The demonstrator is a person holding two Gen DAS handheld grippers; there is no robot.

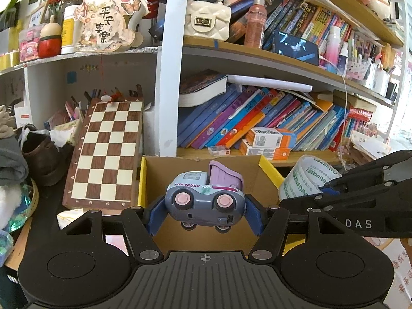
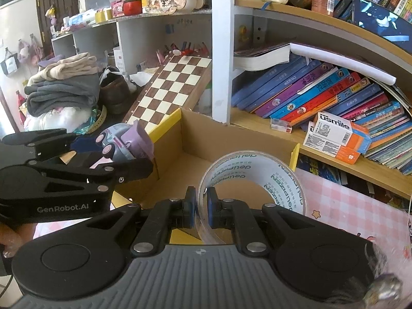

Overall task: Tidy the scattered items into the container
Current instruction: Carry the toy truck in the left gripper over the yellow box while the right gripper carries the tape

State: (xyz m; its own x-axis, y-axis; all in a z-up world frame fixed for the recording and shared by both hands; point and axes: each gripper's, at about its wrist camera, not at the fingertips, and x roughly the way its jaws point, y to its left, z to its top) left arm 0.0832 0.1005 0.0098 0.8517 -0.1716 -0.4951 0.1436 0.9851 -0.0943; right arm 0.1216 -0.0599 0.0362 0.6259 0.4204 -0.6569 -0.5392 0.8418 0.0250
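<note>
My left gripper is shut on a grey and purple toy truck, held on its side above the open cardboard box with yellow flaps. The truck also shows in the right wrist view, at the box's left edge. My right gripper is shut on the wall of a clear tape roll with green print, held over the box. The roll shows at the right in the left wrist view, in the right gripper.
A chessboard leans beside the box on the left. Behind the box stands a bookshelf with slanted books and orange-white boxes. A brown shoe and folded clothes lie at left. A pink checked cloth covers the table at right.
</note>
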